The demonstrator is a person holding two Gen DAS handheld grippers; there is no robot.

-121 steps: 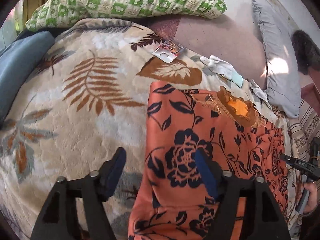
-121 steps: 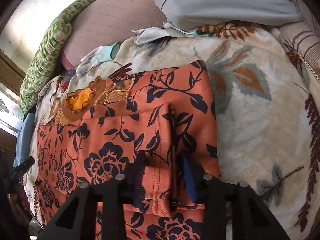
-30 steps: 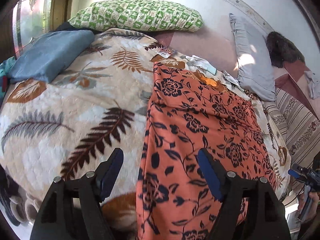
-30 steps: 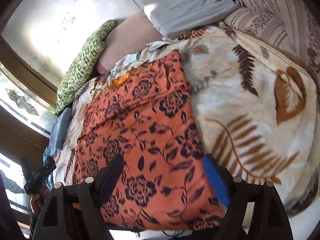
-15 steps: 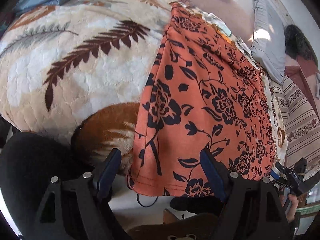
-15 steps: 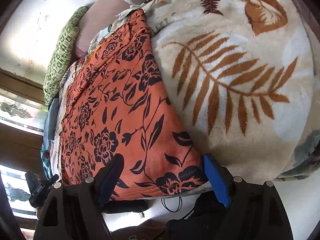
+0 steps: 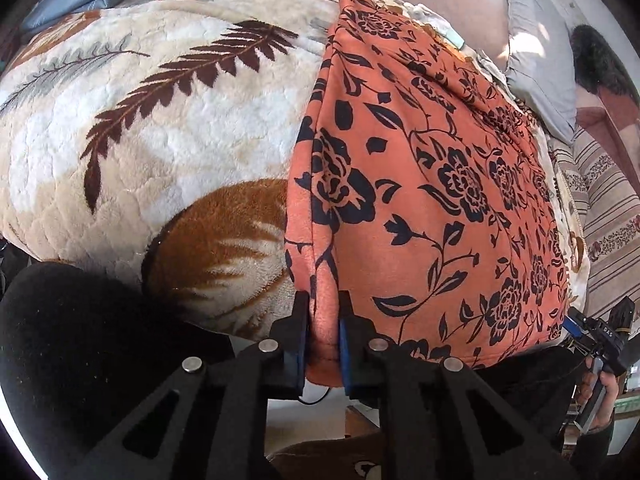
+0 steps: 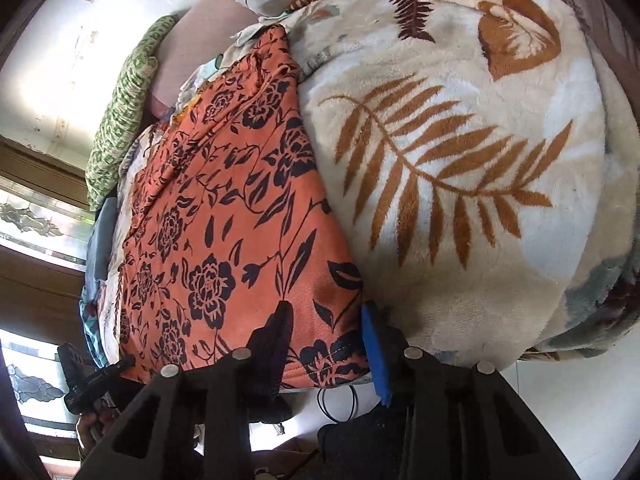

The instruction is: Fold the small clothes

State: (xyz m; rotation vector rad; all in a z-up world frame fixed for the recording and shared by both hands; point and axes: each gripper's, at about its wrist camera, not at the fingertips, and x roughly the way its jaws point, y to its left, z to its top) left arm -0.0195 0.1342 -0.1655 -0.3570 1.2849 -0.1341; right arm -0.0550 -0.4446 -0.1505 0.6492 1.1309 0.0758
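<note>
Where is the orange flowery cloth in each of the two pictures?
Left wrist view: the orange cloth fills the middle and right, its near left corner pinched by the left gripper.
Right wrist view: the cloth lies left of middle, its near corner between the right gripper fingers.
Shared landmark: the leaf-print blanket under it.

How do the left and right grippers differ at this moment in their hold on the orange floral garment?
The left gripper has just closed and pinches a bunched fold at the near hem of the orange floral garment; the right gripper has been closing, but its jaws stand wide, straddling flat cloth. The left sits at the garment's corner beside the leaf-print blanket; so does the right, at the opposite corner. Both point down at the same hem.
</note>
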